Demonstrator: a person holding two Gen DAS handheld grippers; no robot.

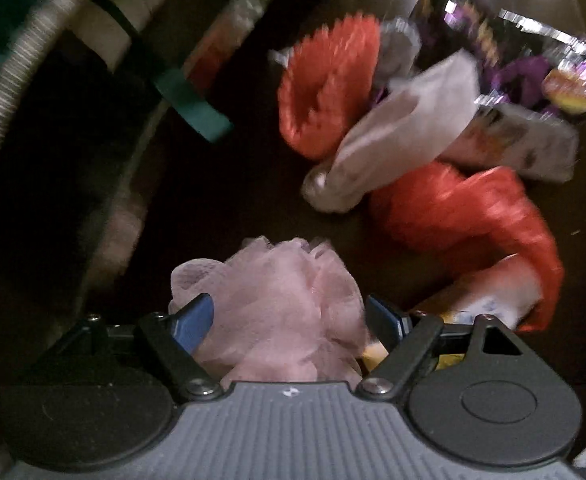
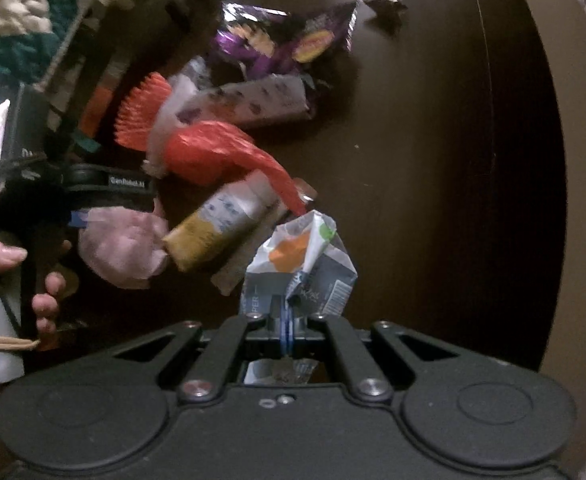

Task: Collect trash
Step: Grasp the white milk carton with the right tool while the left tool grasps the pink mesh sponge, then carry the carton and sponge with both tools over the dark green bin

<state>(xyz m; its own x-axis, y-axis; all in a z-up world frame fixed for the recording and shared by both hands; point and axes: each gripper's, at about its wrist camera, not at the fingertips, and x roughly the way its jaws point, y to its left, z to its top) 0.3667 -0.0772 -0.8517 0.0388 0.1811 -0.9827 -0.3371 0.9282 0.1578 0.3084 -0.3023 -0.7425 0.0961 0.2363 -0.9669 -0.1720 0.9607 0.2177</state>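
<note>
Trash lies on a dark brown table (image 2: 433, 140). My left gripper (image 1: 289, 316) is shut on a crumpled pink tissue wad (image 1: 277, 308); the wad also shows in the right wrist view (image 2: 121, 248), with the left gripper (image 2: 109, 192) beside it. My right gripper (image 2: 287, 320) is shut on a crushed grey-and-white carton with an orange spot (image 2: 301, 264). Ahead lie red plastic wrappers (image 1: 465, 216) (image 2: 213, 152), a red pleated paper cup (image 1: 325, 84) (image 2: 145, 108), a purple snack bag (image 1: 525, 64) (image 2: 285, 40) and a white-and-yellow tube (image 2: 217, 224).
A white printed wrapper (image 2: 253, 100) lies by the snack bag. A small brown scrap (image 2: 387, 2) sits far back. A knitted teal-and-cream blanket (image 2: 9, 20) and cardboard box (image 2: 105, 40) lie at left. The table's round edge (image 2: 549, 160) curves at right.
</note>
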